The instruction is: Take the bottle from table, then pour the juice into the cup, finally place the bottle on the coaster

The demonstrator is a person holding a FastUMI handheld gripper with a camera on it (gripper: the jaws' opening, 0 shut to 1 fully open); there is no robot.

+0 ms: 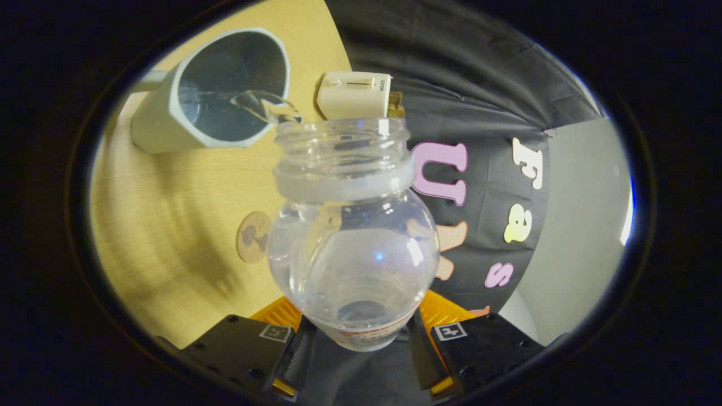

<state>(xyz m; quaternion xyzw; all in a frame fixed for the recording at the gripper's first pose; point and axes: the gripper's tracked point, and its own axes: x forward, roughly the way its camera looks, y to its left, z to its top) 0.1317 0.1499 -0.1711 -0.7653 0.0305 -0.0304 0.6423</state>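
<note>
Gripper point(361, 341) pinches the tilted clear bottle point(352, 248), liquid streaming into the cup point(169, 121); tilting more could send it over the rim.

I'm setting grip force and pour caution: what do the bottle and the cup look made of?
Bottle, clamped in the tool: clear glossy plastic, probably, judging by see-through walls and a threaded neck. Cup: opaque pale matte body, ceramic or plastic; the look leaves it open.

Bright overhead light, glare on the bottle point(355, 248) (clear plastic), soft shadows, fisheye-bent edges
</note>
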